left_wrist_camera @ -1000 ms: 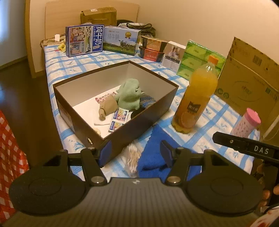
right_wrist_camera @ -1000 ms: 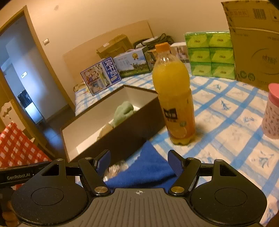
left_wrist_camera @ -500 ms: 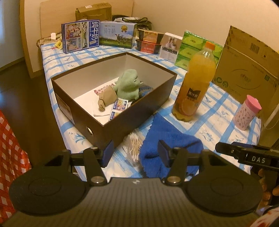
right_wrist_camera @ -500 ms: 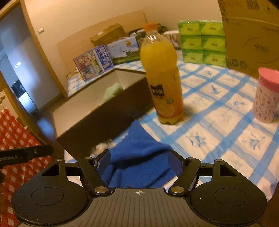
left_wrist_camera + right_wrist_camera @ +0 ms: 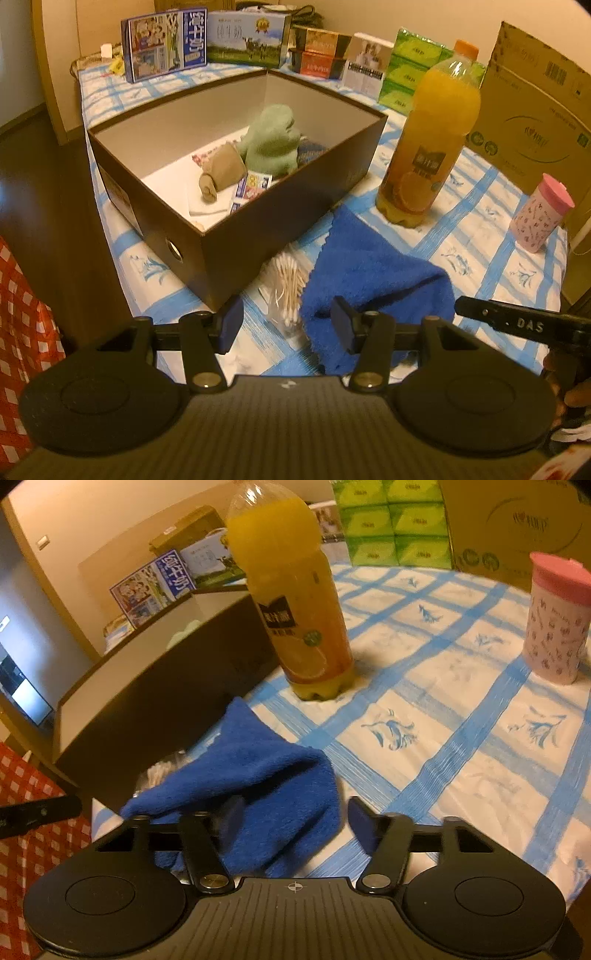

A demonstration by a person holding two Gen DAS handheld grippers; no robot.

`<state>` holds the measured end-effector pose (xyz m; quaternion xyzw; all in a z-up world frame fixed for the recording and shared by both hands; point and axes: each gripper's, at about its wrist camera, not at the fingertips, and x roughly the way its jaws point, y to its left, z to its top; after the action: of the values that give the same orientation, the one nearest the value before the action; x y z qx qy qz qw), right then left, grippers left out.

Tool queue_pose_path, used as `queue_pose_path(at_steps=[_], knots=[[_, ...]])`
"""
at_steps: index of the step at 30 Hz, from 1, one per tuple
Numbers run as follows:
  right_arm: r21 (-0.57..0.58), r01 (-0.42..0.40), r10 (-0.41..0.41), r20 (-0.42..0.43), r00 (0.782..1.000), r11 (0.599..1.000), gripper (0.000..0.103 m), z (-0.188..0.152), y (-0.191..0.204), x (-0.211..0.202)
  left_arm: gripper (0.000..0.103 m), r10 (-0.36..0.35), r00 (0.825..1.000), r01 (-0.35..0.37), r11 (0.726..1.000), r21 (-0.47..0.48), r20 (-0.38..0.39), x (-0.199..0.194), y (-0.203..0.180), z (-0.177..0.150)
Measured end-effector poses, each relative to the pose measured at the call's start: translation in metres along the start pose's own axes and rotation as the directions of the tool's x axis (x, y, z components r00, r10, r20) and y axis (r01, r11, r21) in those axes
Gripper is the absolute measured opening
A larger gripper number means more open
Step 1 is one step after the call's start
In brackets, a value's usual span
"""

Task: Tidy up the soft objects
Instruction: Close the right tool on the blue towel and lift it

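Both tools closing, nothing gripped – left tool (image 5: pixel 286 325), right tool (image 5: pixel 293 821) (over blue towel (image 5: pixel 251 775))

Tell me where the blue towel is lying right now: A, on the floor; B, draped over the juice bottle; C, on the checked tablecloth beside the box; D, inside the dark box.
C: the blue towel lies crumpled on the checked tablecloth, outside the dark box and in front of the juice bottle.

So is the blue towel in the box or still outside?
Outside. The blue towel lies crumpled on the checked tablecloth, in front of the brown box, beside the juice bottle.
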<state>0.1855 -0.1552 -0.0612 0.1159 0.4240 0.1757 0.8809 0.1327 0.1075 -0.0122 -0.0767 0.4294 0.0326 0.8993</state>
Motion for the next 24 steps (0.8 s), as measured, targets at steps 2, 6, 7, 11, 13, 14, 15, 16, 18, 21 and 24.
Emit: queue_pose_path(at_steps=[2, 6, 7, 11, 13, 14, 15, 16, 18, 21, 24], knots=[[0.020, 0.004, -0.004, -0.006, 1.000, 1.000, 0.052, 0.000, -0.004, 0.009, 0.049, -0.001, 1.000, 0.001, 1.000, 0.001, -0.011, 0.006, 0.000, 0.000], [0.075, 0.005, -0.004, -0.013, 1.000, 0.997, 0.049, 0.001, -0.015, 0.025, 0.049, 0.003, 1.000, -0.002, 1.000, 0.008, -0.028, 0.015, 0.000, -0.001], [0.084, 0.007, -0.005, -0.017, 1.000, 0.996, 0.049, 0.001, -0.016, 0.028, 0.049, 0.005, 0.999, -0.005, 1.000, 0.010, -0.032, 0.018, 0.000, -0.001], [0.123, 0.020, -0.015, -0.040, 0.999, 0.992, 0.045, 0.000, -0.021, 0.042, 0.049, 0.007, 0.999, -0.007, 1.000, 0.016, -0.043, 0.023, -0.001, -0.001], [0.134, 0.015, -0.009, -0.044, 0.999, 0.991, 0.024, -0.002, -0.022, 0.046, 0.049, 0.010, 0.999, -0.009, 1.000, 0.019, -0.044, 0.023, -0.001, -0.001], [0.123, 0.016, -0.011, -0.047, 0.999, 0.992, 0.015, -0.003, -0.021, 0.048, 0.049, 0.012, 0.999, -0.011, 1.000, 0.020, -0.044, 0.023, -0.001, -0.001], [0.104, 0.029, -0.024, -0.053, 0.998, 0.994, 0.013, -0.003, -0.019, 0.050, 0.049, 0.014, 0.999, -0.013, 1.000, 0.021, -0.043, 0.023, -0.002, 0.000], [0.084, 0.040, -0.036, -0.054, 0.998, 0.996, 0.010, -0.003, -0.018, 0.050, 0.049, 0.015, 0.999, -0.014, 1.000, 0.023, -0.040, 0.022, -0.002, 0.000], [0.083, 0.030, -0.027, -0.036, 0.999, 0.996, 0.009, -0.003, -0.019, 0.045, 0.049, 0.015, 0.999, -0.015, 1.000, 0.024, -0.034, 0.020, -0.002, 0.001], [0.073, 0.032, -0.032, 0.012, 0.999, 0.997, 0.008, 0.004, -0.020, 0.028, 0.047, 0.013, 1.000, -0.012, 1.000, 0.024, -0.027, 0.017, -0.003, 0.001], [0.065, 0.025, -0.030, 0.084, 0.996, 0.998, 0.008, 0.015, -0.022, 0.002, 0.047, 0.007, 1.000, -0.006, 1.000, 0.028, -0.015, 0.011, -0.005, 0.000]])
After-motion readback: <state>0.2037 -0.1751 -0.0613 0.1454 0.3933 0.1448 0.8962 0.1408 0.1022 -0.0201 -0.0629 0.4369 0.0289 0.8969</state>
